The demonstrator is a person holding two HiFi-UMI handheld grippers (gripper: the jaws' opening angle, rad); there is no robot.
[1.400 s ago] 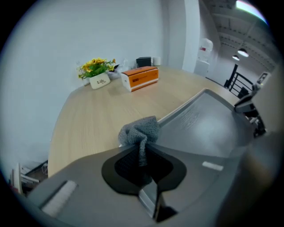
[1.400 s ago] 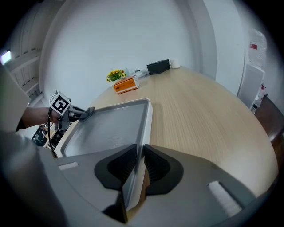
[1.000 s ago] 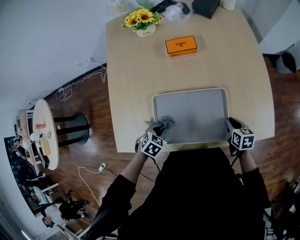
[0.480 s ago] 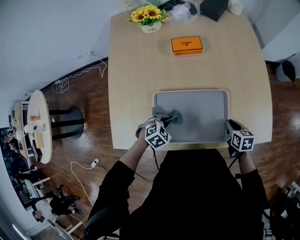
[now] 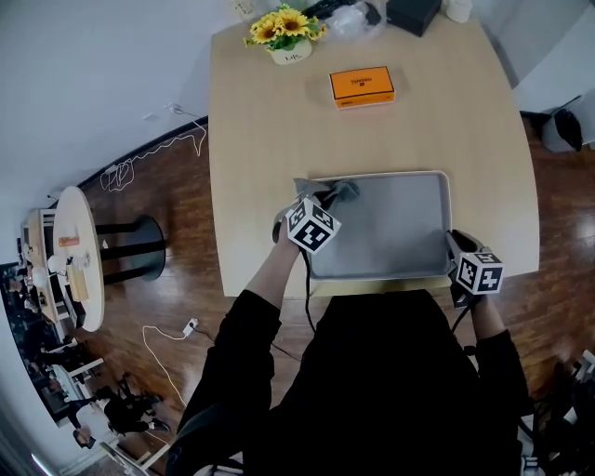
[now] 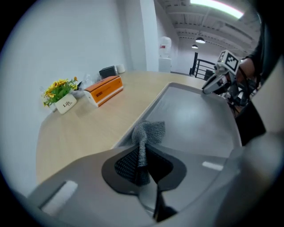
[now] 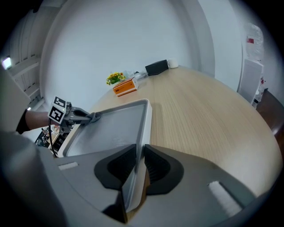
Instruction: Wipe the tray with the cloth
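Grey cloth [image 5: 327, 192] sat bunched in the tray's [image 5: 400, 223] far left corner, pinched in the fully closed jaws of the left tool [image 6: 143, 162]. That tool's marker cube hid part of the tray's left rim in the head view. The right tool [image 7: 138, 165] was clamped on the tray's near right rim. The tray lay at the worktop's [image 5: 279, 130] near edge. Toward the far edge stood an orange box [image 5: 362, 86], yellow flowers [image 5: 284, 28], a black box [image 5: 410, 13] and what looked like clear wrapping [image 5: 351, 19].

Likely office: big wooden meeting table [image 5: 279, 121], water cooler [image 6: 165, 46], ceiling strip lights [image 6: 216, 8], black railing [image 6: 203, 66].
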